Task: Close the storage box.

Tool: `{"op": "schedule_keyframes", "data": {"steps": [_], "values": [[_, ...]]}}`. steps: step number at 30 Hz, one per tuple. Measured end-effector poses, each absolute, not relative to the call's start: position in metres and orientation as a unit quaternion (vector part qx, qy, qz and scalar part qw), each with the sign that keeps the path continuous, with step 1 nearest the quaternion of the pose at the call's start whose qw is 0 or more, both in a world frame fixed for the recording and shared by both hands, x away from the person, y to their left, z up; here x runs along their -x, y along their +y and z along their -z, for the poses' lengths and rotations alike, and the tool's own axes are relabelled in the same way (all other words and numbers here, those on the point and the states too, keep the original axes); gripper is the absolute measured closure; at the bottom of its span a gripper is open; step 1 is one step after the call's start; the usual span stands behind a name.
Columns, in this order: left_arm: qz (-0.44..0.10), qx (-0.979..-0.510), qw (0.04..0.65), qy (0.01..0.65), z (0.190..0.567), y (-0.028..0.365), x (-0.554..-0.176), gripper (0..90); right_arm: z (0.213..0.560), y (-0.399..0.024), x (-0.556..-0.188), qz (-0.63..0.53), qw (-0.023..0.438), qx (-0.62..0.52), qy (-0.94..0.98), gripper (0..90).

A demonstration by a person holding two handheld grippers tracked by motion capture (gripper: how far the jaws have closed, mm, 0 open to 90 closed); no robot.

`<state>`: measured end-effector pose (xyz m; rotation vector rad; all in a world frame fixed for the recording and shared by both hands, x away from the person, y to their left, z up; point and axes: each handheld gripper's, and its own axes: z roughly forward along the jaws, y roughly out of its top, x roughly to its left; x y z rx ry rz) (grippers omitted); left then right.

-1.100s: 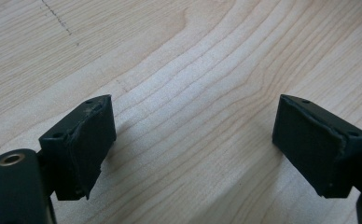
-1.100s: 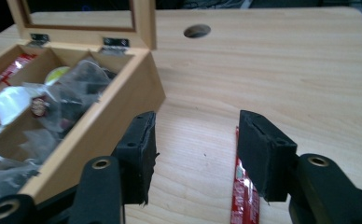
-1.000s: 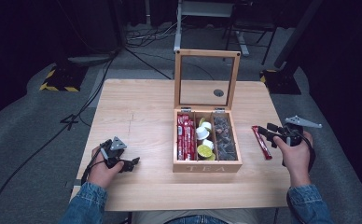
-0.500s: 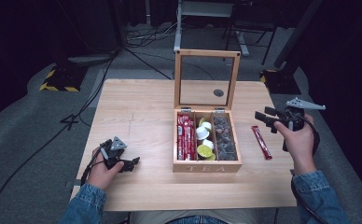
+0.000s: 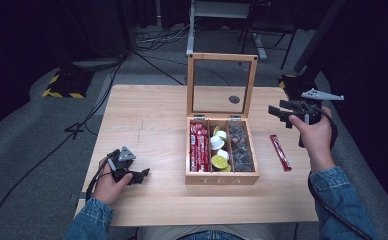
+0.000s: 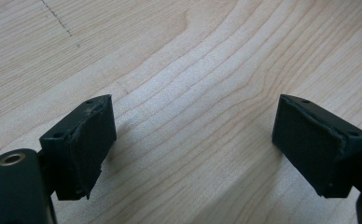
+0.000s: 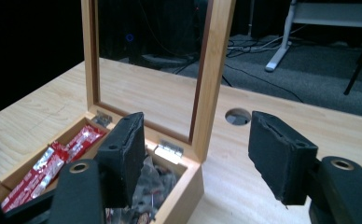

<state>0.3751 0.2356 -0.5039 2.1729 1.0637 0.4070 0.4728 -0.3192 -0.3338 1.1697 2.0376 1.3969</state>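
**Red packet set down beside the tea box, right tongs lifted clear**

The right gripper [image 5: 281, 113], jaws just opened and empty, hangs above the table, aimed at the upright glass lid [image 5: 222, 85], perhaps to close it. The red packet [image 5: 280, 152] lies at its six o'clock, just right of the tea box [image 5: 222, 177]. The left gripper [image 5: 138, 175] rests wide and empty, probably waiting.

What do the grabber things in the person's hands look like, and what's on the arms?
Each gripper, left gripper and right gripper, is black with two blocky padded jaws. A grey three-cornered plate sits on top, and a black cable trails away. The sleeves are blue denim.
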Motion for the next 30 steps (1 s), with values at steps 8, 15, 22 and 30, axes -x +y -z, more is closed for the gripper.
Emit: {"op": "schedule_keyframes", "data": {"steps": [8,15,22,30], "values": [[-0.153,-0.837,0.337,0.402,0.504,0.237,-0.377,13.8,0.31,-0.311,-0.493,-0.497,0.212,-0.401,0.74,36.6],[-0.153,-0.837,0.337,0.404,0.504,0.237,-0.377,13.9,0.29,-0.304,-0.517,-0.51,0.211,-0.387,0.739,36.6],[-0.155,-0.836,0.337,0.404,0.504,0.237,-0.377,14.3,0.286,-0.292,-0.546,-0.508,0.207,-0.381,0.745,36.7],[-0.156,-0.835,0.336,0.406,0.504,0.237,-0.376,14.6,0.287,-0.285,-0.573,-0.511,0.205,-0.379,0.744,36.7]]}}
